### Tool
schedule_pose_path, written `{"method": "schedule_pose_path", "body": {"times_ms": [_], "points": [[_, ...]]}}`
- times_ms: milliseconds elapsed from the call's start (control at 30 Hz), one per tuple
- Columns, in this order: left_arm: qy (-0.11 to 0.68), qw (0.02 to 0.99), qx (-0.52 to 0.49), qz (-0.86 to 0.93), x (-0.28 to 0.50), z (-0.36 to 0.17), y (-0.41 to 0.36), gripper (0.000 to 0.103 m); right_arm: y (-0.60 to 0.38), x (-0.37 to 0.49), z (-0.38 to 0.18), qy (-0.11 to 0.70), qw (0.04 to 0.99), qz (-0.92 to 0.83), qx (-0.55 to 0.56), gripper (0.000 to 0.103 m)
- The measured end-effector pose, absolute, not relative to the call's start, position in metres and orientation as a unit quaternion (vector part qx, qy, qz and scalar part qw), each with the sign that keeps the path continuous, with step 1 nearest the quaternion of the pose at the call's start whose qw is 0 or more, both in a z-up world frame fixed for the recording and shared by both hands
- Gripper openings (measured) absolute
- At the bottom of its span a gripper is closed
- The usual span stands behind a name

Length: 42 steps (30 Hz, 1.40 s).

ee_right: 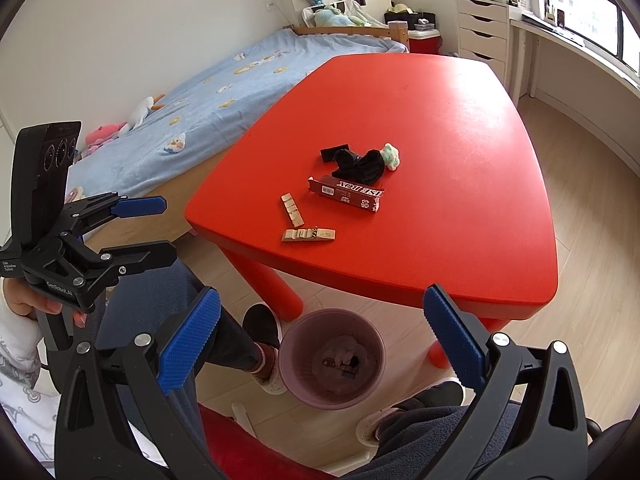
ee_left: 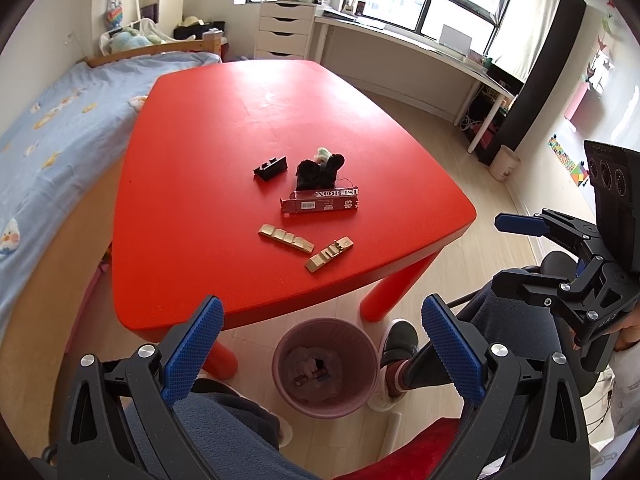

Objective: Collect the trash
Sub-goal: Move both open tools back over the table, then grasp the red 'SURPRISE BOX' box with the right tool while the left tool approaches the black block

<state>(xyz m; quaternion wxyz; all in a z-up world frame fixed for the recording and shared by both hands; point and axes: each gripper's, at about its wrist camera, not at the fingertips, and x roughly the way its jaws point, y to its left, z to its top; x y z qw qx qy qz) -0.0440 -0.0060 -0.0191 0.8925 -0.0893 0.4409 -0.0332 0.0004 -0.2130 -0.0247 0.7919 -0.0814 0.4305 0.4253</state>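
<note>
Now | bin (ee_right: 332, 360) on floor w/ scraps inside | both tools wide

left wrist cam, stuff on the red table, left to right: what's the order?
Black plastic clip → gold strip → black cloth bundle → second gold strip. The long red box spans under the bundle, so I leave it out of the order.

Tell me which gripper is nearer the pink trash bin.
Too close to call. Both the left gripper and the right gripper hang open above the trash bin, one either side, short of the red table.
</note>
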Motion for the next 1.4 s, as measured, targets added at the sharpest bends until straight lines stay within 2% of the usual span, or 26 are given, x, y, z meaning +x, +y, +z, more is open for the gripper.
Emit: {"method": "schedule_pose_path", "body": {"times_ms": [567, 1067, 1100, 1167, 1333, 1400], "points": [[0.440, 0.895, -0.046, -0.056, 0.028, -0.006, 0.028, 0.095, -0.167, 0.062, -0.017, 0.421, 0.765, 0.461, -0.159, 0.100], [0.484, 0.871, -0.001, -0.086, 0.110, -0.041, 0.061, 0.095, -0.120, 0.110, -0.048, 0.430, 0.714, 0.503, -0.232, 0.099], [0.486, 0.870, 0.001, -0.089, 0.114, -0.044, 0.062, 0.095, -0.118, 0.111, -0.050, 0.428, 0.711, 0.506, -0.234, 0.098], [0.492, 0.866, 0.005, -0.093, 0.123, -0.049, 0.064, 0.095, -0.113, 0.114, -0.053, 0.428, 0.703, 0.515, -0.238, 0.088], [0.503, 0.858, 0.017, -0.104, 0.141, -0.063, 0.063, 0.095, -0.101, 0.118, -0.068, 0.437, 0.684, 0.525, -0.256, 0.071], [0.506, 0.856, 0.020, -0.106, 0.147, -0.068, 0.063, 0.095, -0.097, 0.120, -0.072, 0.440, 0.680, 0.526, -0.260, 0.070]]}}
